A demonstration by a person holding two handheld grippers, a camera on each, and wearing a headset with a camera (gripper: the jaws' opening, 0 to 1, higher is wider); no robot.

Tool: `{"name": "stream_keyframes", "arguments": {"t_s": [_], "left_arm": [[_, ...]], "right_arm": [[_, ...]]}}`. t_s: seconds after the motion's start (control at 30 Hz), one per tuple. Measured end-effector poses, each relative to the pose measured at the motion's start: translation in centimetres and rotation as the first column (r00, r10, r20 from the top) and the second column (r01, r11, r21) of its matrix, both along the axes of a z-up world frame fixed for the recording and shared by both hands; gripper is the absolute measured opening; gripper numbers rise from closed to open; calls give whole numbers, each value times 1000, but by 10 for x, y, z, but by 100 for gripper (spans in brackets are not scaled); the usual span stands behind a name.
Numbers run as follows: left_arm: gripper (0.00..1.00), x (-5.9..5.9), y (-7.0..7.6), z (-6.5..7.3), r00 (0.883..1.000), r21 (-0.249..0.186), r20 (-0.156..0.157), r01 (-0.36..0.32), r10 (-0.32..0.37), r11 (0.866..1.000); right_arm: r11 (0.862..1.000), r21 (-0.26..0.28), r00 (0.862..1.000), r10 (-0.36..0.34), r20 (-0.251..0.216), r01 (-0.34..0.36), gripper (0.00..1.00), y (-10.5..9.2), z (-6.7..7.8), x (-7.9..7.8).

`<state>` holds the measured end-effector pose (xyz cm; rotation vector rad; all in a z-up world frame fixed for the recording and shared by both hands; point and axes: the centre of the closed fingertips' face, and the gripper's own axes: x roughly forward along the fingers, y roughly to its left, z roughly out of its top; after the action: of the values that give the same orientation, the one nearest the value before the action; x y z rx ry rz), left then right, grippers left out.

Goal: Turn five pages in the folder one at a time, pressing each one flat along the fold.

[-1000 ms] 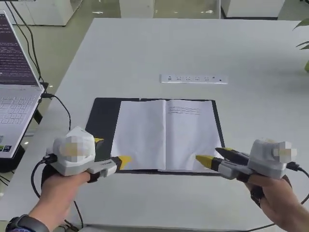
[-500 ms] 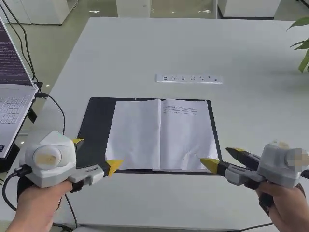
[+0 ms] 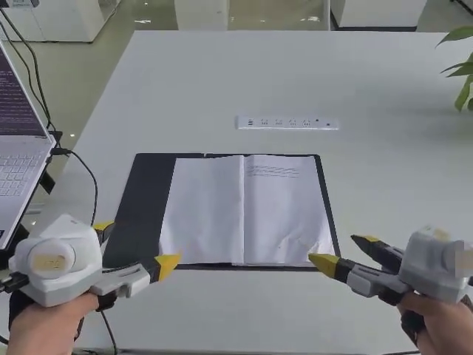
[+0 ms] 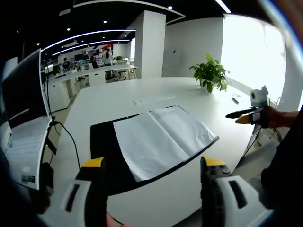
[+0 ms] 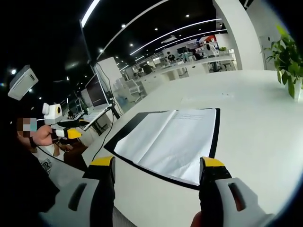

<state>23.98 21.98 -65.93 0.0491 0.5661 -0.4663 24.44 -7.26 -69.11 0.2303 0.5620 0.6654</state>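
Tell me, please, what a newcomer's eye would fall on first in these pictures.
The open folder, its white pages on a black cover, lies flat in the middle of the white table. Just in front of its near corners are the yellow-tipped left gripper and right gripper, both open and holding nothing. A power strip lies beyond the folder, and a laptop stands at the table's left edge.

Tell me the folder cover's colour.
Black: the folder cover shows best in the head view.
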Motion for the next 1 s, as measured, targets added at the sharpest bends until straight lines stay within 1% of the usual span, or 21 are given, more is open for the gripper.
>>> {"name": "stream_keyframes", "arguments": {"t_s": [0.27, 0.33, 0.43, 0.53, 0.63, 0.83, 0.9, 0.93, 1.0], "left_arm": [[81, 10, -21, -1, 998, 3, -3, 58, -58, 998], [81, 13, -28, -1, 997, 3, -4, 76, -76, 997], [81, 17, -42, -4, 992, 3, -9, 126, -126, 992], [81, 22, -53, -5, 989, 2, -12, 147, -147, 989], [81, 26, -64, -3, 985, -2, -9, 170, -170, 985], [81, 35, -91, -3, 972, -14, -9, 236, -236, 972], [81, 38, -101, -6, 965, -7, -15, 262, -262, 965], [80, 40, -109, -7, 960, -5, -18, 278, -278, 960], [80, 43, -119, -10, 954, -8, -20, 300, -300, 954]], "right_arm": [[1000, 4, 1000, -22, 0, 22, 72, -10, 2, -6], [999, 9, 999, -34, -2, 34, 72, -14, 2, -7], [999, 16, 999, -51, -5, 51, 72, -19, 1, -9], [997, 21, 998, -68, -6, 68, 72, -24, 2, -11], [996, 25, 997, -83, -6, 83, 72, -28, 1, -12], [995, 25, 995, -100, -17, 101, 72, -32, -4, -15], [995, 15, 995, -101, -23, 102, 72, -34, -7, -16], [994, 14, 994, -104, -25, 104, 72, -34, -7, -16], [994, 22, 994, -110, -28, 111, 72, -34, -6, -16]]}}
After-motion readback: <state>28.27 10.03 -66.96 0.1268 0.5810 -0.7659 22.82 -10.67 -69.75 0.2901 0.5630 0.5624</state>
